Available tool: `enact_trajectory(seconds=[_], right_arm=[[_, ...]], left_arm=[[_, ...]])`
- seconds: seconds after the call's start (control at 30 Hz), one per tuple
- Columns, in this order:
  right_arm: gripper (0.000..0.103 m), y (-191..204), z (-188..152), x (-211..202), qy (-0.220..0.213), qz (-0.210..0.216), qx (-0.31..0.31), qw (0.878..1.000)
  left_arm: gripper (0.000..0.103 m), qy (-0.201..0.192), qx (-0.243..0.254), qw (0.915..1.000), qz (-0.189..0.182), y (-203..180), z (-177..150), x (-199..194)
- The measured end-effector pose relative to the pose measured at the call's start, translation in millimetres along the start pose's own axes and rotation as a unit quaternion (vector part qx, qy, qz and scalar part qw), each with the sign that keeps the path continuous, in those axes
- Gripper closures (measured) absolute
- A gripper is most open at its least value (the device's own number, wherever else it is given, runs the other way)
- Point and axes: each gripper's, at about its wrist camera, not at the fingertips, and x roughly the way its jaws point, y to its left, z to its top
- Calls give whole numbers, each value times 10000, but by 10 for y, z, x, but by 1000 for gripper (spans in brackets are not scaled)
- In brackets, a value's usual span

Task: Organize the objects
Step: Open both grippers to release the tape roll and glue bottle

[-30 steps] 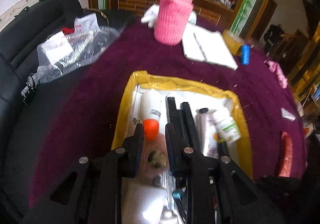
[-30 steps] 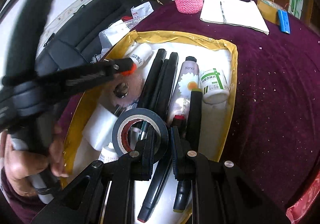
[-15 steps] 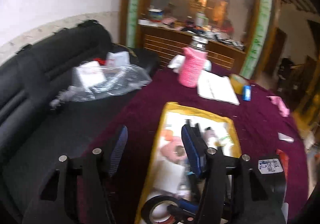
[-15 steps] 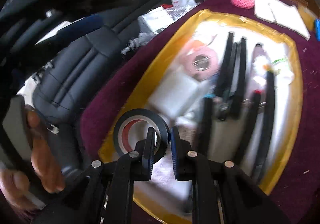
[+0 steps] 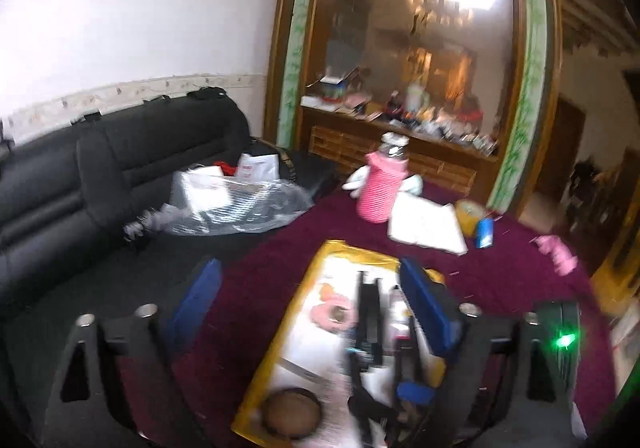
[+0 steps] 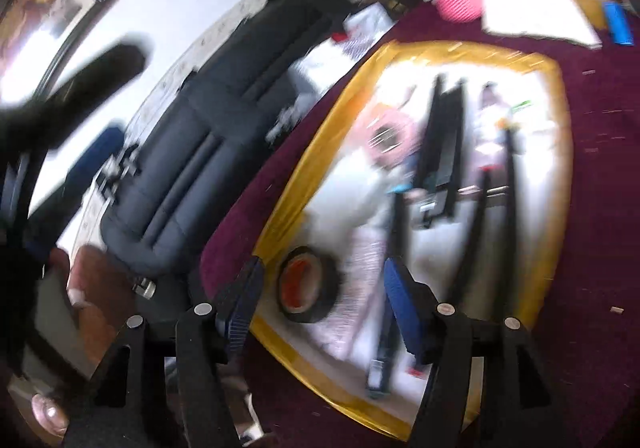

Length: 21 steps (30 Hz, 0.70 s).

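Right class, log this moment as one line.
left claw: open, empty | right claw: just opened, pads clear of black tape roll | tape roll: lying in yellow-rimmed tray

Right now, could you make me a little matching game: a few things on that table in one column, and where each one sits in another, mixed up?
Things:
1. black tape roll
2. pink knitted sleeve
3. blue lighter
4. bubble wrap

Places:
A. on the black sofa
B. at the near corner of the yellow-rimmed tray
C. around a metal-topped bottle, beyond the tray
D. on the purple cloth, right of the white notebook

Pairs: 1-B, 2-C, 3-D, 4-A
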Motion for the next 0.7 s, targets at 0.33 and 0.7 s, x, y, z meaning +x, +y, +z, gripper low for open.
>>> enact_trajectory(seconds=[0.33, 0.7], right_arm=[[35, -406, -246, -524, -736, -1489, 59, 9861], [31, -345, -595, -761, -914, -2359, -633, 9654]], left_arm=[[0, 609, -84, 9977, 298, -208, -387, 31], [0, 365, 513, 9906, 1212, -487, -575, -242]])
